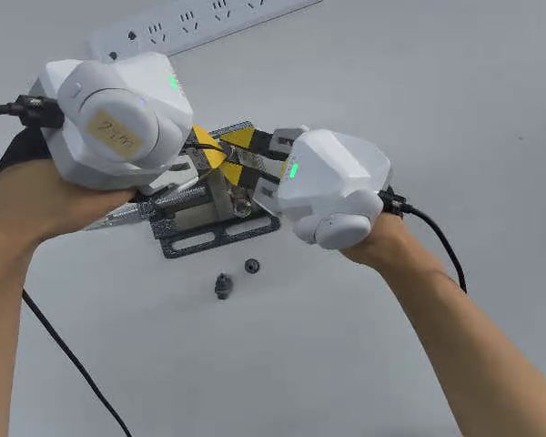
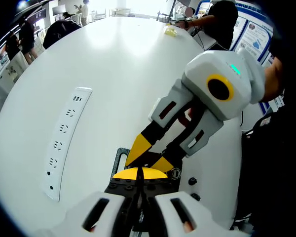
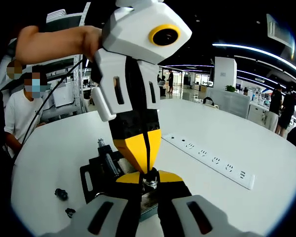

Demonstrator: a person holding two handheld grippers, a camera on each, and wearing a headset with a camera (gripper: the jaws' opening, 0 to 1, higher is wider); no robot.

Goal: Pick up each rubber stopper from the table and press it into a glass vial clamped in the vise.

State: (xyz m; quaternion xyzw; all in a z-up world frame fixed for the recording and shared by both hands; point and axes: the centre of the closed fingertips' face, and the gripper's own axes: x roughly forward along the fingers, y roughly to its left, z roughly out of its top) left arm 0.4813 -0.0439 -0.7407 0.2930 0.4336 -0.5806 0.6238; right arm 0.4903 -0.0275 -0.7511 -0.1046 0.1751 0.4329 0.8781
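Stoppers (image 1: 222,286), small, black, lie beside vise (image 1: 209,218); left gripper (image 2: 139,174) jaws together, right gripper's (image 3: 150,178) state unclear.

Left gripper (image 2: 139,174) and right gripper (image 3: 150,178) crowd vise (image 1: 209,208); table (image 1: 346,364) seems open.

A tan paper sticker (image 1: 116,132) on the rounded white end of the left gripper (image 1: 220,159) carries handwritten marks. They look like "21" with a further stroke or two, too blurred to be sure. Blue-and-white wall posters (image 2: 259,35) in the left gripper view bear print too small to read.
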